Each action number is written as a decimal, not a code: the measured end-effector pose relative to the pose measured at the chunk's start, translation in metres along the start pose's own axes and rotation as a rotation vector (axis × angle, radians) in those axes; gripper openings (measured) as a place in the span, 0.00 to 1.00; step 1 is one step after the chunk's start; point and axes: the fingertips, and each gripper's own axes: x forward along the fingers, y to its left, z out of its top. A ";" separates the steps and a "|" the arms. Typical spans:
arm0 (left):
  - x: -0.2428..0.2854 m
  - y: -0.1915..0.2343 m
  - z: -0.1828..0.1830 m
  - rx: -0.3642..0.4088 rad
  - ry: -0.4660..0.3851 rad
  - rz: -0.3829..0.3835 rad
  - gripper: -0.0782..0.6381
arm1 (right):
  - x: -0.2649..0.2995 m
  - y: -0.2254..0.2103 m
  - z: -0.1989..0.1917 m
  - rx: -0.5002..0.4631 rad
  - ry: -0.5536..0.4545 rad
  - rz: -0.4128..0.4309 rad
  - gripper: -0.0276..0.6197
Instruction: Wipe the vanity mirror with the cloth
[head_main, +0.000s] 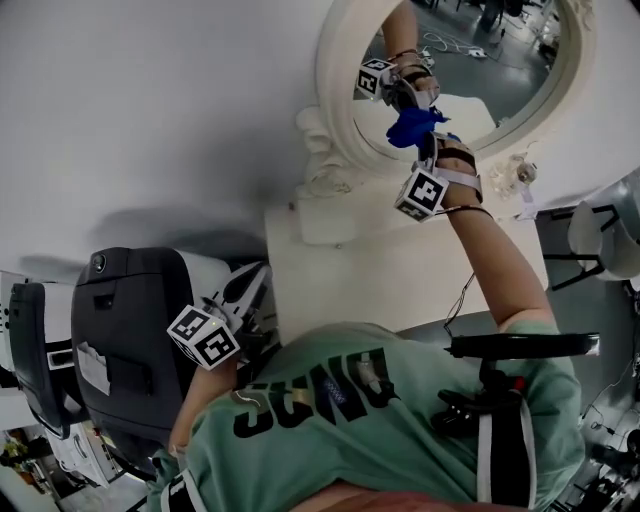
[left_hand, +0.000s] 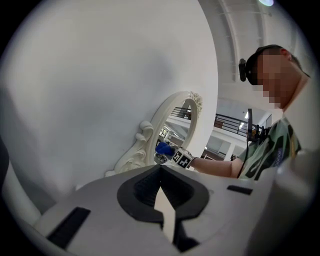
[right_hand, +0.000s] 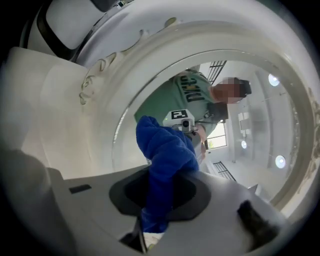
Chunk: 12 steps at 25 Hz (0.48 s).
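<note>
An oval vanity mirror in an ornate white frame (head_main: 335, 100) stands against the wall on a white table. My right gripper (head_main: 424, 140) is shut on a blue cloth (head_main: 412, 126) and holds it against the lower part of the glass. In the right gripper view the cloth (right_hand: 167, 155) bulges out from between the jaws, right at the glass, with the frame (right_hand: 150, 55) curving round it. My left gripper (head_main: 243, 293) hangs low at the left, away from the mirror. Its jaws (left_hand: 161, 197) are together with nothing in them. From there the mirror (left_hand: 172, 125) and cloth (left_hand: 164, 148) show edge-on.
The white vanity top (head_main: 400, 280) lies below the mirror, with a small glass ornament (head_main: 520, 180) by the frame's right foot. A black and white chair (head_main: 130, 340) stands at the left. A black stand (head_main: 520, 345) and a white chair (head_main: 610, 235) are at the right.
</note>
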 end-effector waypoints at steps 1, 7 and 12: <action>0.000 0.002 -0.001 -0.006 0.004 0.007 0.11 | 0.005 0.017 -0.001 -0.009 0.009 0.035 0.15; 0.000 0.010 -0.006 -0.023 0.016 0.030 0.11 | 0.037 0.100 -0.017 -0.062 0.094 0.221 0.15; -0.005 0.020 -0.010 -0.039 0.008 0.043 0.11 | 0.041 0.110 -0.017 -0.054 0.089 0.333 0.15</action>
